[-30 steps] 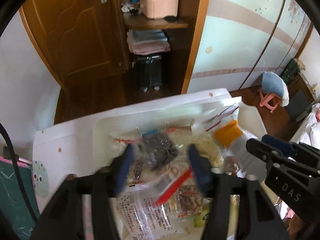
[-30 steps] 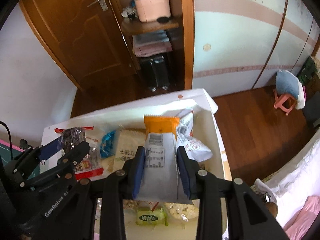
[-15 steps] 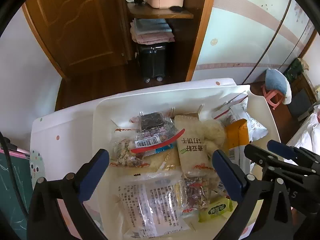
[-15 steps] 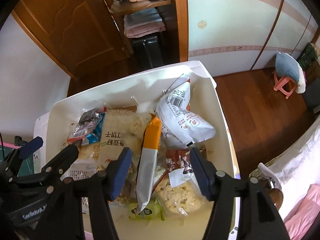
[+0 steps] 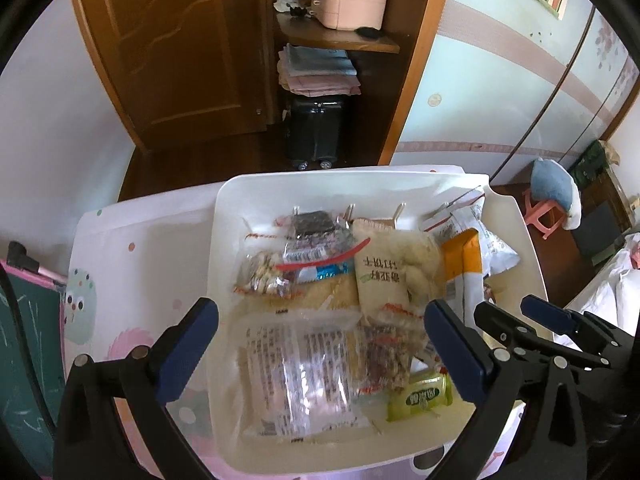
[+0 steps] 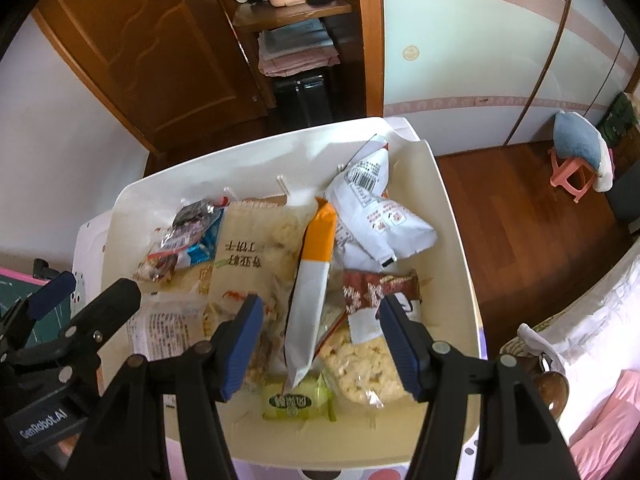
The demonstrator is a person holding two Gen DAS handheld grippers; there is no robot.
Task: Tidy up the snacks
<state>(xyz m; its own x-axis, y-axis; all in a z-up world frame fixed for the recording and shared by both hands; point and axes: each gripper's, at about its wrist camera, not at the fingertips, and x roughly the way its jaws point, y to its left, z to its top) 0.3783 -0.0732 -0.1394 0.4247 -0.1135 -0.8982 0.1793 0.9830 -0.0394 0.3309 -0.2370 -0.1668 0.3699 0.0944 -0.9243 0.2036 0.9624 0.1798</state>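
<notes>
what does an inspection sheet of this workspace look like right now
surface: patterned white tabletop under a white bin.
job's things: orange-and-white packet propped on the pile in the bin; green packet, white barcode bag and clear printed bag alongside.
clutter: green chalkboard beside the table.
grippers: left gripper and right gripper open, empty, above the bin.
cables: black cable at left.
surroundings: wooden door, black suitcase, pink stool.

one white bin (image 6: pixel 452 216), about ten snack packets (image 6: pixel 316 280), two hand-held grippers (image 6: pixel 320 344)
</notes>
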